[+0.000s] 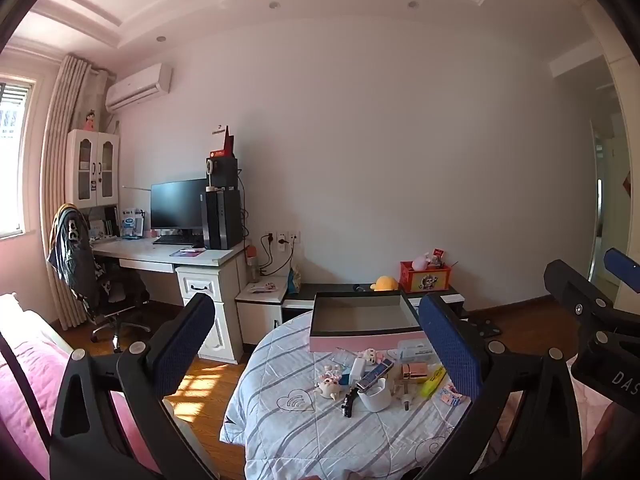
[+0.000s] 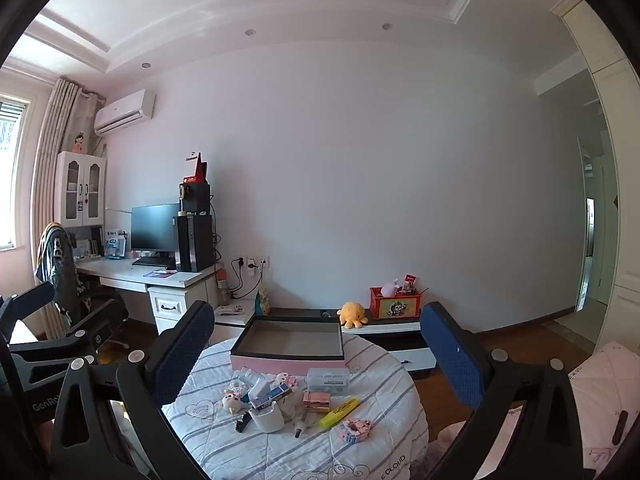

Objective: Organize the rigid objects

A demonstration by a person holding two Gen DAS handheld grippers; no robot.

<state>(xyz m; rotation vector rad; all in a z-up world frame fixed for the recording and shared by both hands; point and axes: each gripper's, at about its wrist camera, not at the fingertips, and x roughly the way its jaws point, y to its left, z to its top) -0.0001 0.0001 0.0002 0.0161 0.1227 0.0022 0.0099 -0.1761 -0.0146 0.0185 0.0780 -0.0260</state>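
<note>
An open pink box [image 1: 362,314] [image 2: 290,342] stands at the far side of a round table with a striped cloth [image 1: 304,432] [image 2: 280,452]. Before it lies a cluster of small items: a white cup [image 1: 376,398] [image 2: 267,416], a yellow highlighter [image 1: 433,381] [image 2: 340,412], a rose-gold case [image 1: 414,372] [image 2: 316,400], a clear plastic box [image 2: 328,379], toy figures [image 1: 330,386] [image 2: 232,400] and a pink block toy [image 2: 354,429]. My left gripper [image 1: 316,348] and right gripper [image 2: 316,356] are both open and empty, held above the table's near side.
A white desk [image 1: 168,254] with monitor and PC tower stands at the left, an office chair [image 1: 88,280] beside it. A low cabinet behind the table holds a yellow plush [image 2: 352,314] and a red box [image 2: 394,305]. A pink bed [image 1: 24,384] lies at the left.
</note>
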